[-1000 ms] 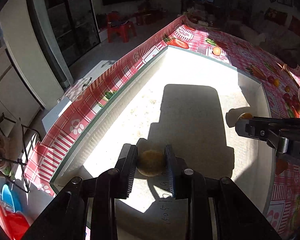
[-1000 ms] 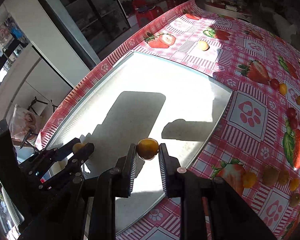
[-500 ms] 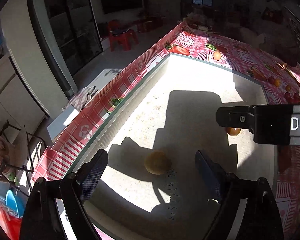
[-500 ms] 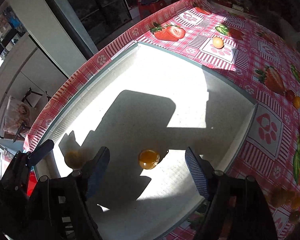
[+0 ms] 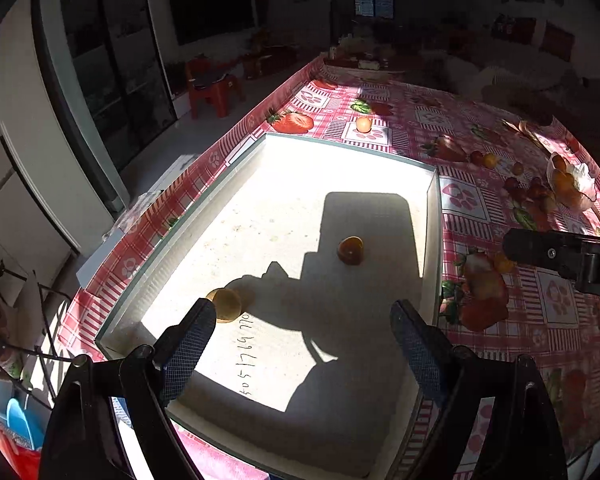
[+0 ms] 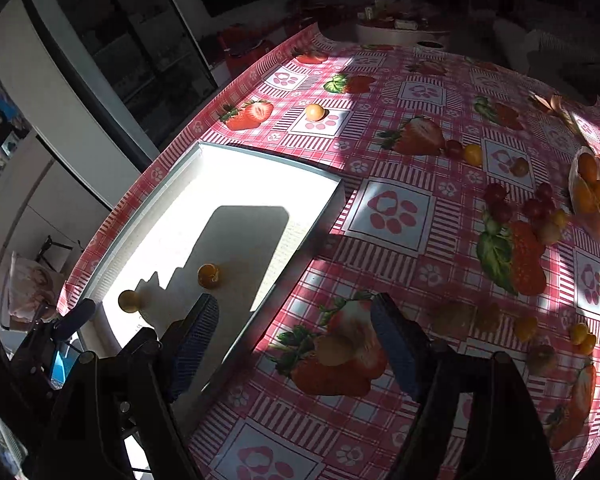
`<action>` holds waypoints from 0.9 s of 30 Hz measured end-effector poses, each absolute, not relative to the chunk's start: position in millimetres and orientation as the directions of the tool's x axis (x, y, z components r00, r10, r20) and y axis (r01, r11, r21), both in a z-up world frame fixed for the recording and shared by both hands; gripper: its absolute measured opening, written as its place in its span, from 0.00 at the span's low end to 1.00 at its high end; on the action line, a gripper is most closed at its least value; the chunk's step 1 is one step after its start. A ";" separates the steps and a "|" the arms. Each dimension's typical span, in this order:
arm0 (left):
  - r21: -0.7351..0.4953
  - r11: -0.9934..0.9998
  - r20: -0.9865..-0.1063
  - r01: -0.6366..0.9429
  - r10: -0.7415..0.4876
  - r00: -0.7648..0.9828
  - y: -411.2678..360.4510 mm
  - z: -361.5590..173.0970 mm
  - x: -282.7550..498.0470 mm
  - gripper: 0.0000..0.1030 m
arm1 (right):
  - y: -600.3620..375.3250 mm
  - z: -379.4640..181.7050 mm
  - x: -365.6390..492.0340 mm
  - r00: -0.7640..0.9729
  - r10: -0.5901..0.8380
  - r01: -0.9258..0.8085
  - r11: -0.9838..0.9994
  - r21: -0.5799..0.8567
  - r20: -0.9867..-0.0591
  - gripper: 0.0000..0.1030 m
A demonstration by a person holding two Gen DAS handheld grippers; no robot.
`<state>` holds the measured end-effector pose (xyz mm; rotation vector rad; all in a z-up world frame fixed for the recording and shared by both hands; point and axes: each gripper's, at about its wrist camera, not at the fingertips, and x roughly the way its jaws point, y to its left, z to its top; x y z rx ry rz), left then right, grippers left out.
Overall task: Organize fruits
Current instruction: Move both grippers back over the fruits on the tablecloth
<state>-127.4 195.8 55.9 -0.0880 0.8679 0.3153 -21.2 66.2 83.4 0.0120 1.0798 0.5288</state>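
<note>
Both grippers, left gripper and right gripper, are hanging released and empty above the white tray holding two small fruits, so next reach probably targets loose fruits on tablecloth, approaching low and centered.

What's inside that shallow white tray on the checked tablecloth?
The shallow white tray holds two small round fruits: a yellowish one near its left wall and an orange one mid-tray. Handwritten digits mark the floor. The near edge is hidden behind the left hand-held gripper.
</note>
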 end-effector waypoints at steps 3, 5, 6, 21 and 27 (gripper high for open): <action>0.042 0.964 -0.759 -0.263 0.203 0.619 172.2 60.2 -124.4 0.87 | 29.8 81.1 -32.2 0.390 0.377 -0.360 0.902 0.238 -0.840 0.79; 0.047 0.973 -0.760 -0.226 0.181 0.625 153.0 60.5 -120.0 0.87 | 4.3 77.6 -39.8 0.408 0.342 -0.325 0.921 0.216 -0.846 0.79; 0.049 0.977 -0.761 -0.207 0.171 0.626 143.4 60.0 -117.3 0.87 | -6.3 75.2 -42.6 0.413 0.328 -0.308 0.928 0.209 -0.849 0.79; 0.122 0.992 -0.775 0.039 0.070 0.628 43.3 45.7 -38.7 0.87 | -108.1 37.1 -52.2 0.434 0.206 -0.140 0.977 0.160 -0.877 0.79; 0.147 0.984 -0.794 0.104 0.054 0.605 27.0 29.3 -12.0 0.86 | -108.9 34.1 -47.2 0.446 0.214 -0.166 0.974 0.154 -0.869 0.79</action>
